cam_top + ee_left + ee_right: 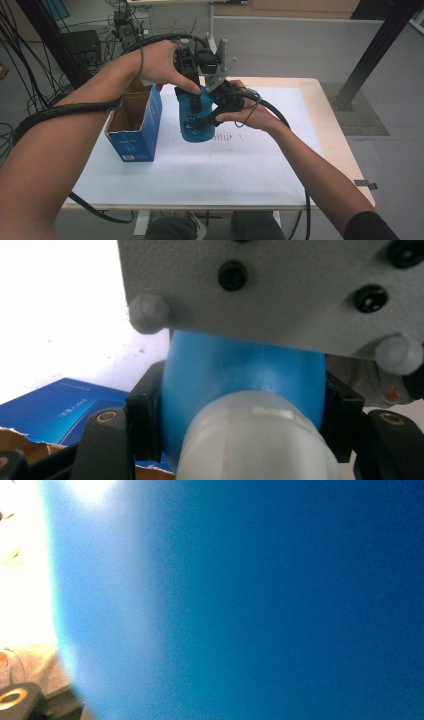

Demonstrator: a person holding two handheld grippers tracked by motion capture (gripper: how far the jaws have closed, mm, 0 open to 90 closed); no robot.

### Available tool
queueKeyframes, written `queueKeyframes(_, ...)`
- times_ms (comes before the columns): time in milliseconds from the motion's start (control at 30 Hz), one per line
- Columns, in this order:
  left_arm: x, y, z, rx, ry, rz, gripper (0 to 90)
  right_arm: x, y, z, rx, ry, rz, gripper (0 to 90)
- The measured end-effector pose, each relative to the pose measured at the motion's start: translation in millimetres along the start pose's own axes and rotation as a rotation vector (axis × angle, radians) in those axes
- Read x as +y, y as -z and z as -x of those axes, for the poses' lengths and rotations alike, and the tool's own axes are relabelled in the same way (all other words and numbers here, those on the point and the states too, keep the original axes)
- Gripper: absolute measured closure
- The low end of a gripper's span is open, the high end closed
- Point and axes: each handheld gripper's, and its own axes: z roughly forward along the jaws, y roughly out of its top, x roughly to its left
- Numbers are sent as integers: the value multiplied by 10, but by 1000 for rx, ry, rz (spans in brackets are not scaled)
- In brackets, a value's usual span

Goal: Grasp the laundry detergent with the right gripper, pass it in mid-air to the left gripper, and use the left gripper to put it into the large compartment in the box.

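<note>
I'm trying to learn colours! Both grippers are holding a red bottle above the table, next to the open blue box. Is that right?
Not quite: the bottle is blue, not red, as the high view shows. The left gripper and the right gripper both hold it above the table, next to the open blue box. The left gripper view shows its white cap too.

Pale wood worktop (334,131) under a scuffed white mat (200,170), grey floor (300,47) all round, black frame post (380,45) on a dark floor grate (362,117) at right, tangled black cables (30,75) at left, wooden furniture (300,6) along the far edge
</note>
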Motion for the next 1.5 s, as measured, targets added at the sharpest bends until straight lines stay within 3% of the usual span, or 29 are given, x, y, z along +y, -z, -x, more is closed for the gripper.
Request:
queueKeyframes(1000, 4, 13, -12, 5, 7, 5, 368, -11, 17, 18, -6, -3, 3, 418)
queueKeyframes(1067, -5, 27, -15, 2, 13, 10, 368, -11, 23, 3, -3, -29, 4, 408)
queueKeyframes(1233, -35, 39, -41, -3, 29, 10, 369, -30, 94, 4, -7, -69, 37, 278)
queueKeyframes(1500, -77, 67, -94, 8, 78, -4, 369, -186, 264, -15, -67, -171, -3, 84)
